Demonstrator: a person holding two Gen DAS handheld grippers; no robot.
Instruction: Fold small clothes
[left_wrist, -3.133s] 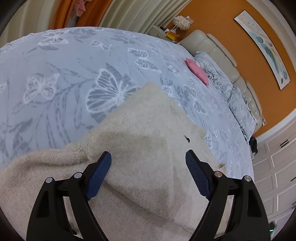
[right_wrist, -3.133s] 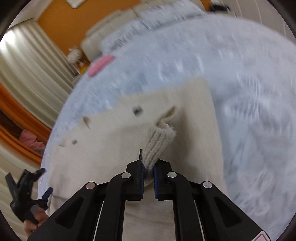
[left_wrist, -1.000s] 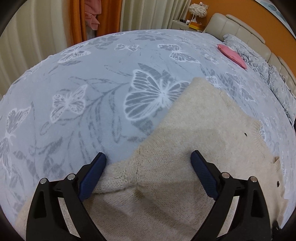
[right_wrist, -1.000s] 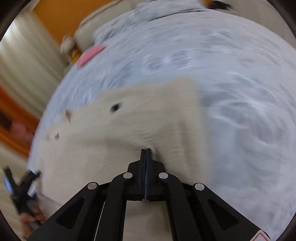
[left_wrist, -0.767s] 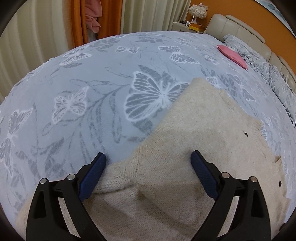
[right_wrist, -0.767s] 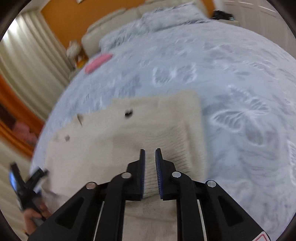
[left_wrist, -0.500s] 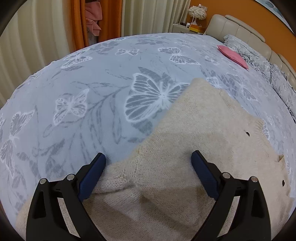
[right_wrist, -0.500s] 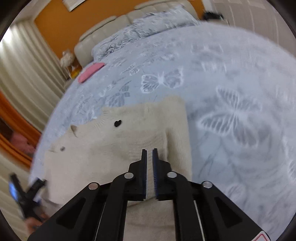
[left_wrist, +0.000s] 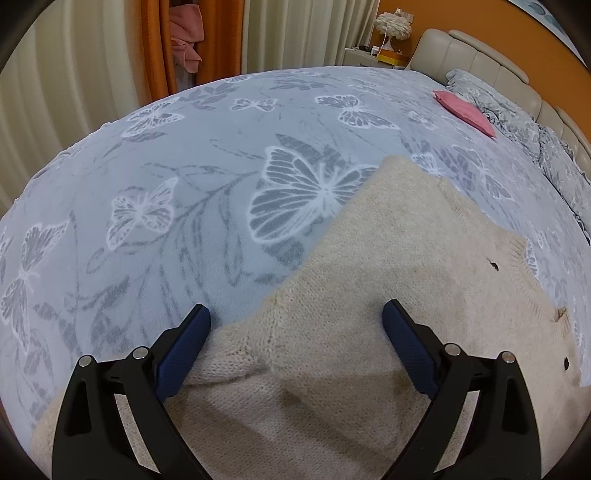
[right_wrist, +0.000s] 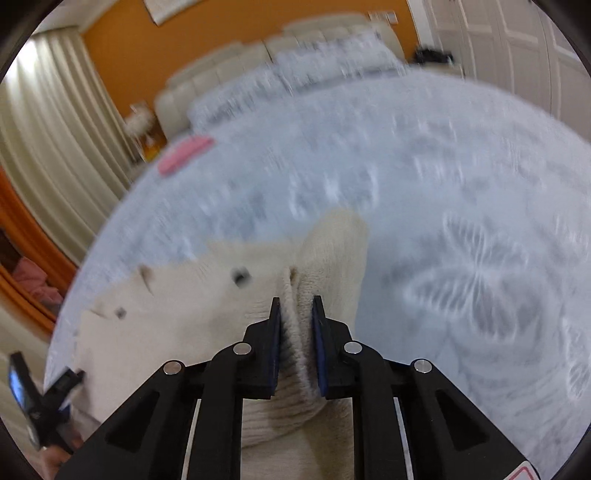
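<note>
Sweater (left_wrist: 388, 295) lies spread on the bed (left_wrist: 184, 184). Right tongs (right_wrist: 295, 314) have just been opening a little, yet its ribbed cuff still sits pinched between them, lifting. Left tongs (left_wrist: 295, 332) hover wide apart over the other sleeve. Another fold looks underway.

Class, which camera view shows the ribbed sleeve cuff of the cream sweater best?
The right wrist view: the cuff sits between the right claw fingers, ribs visible. The left wrist view shows only the sweater body and shoulder seam.
</note>
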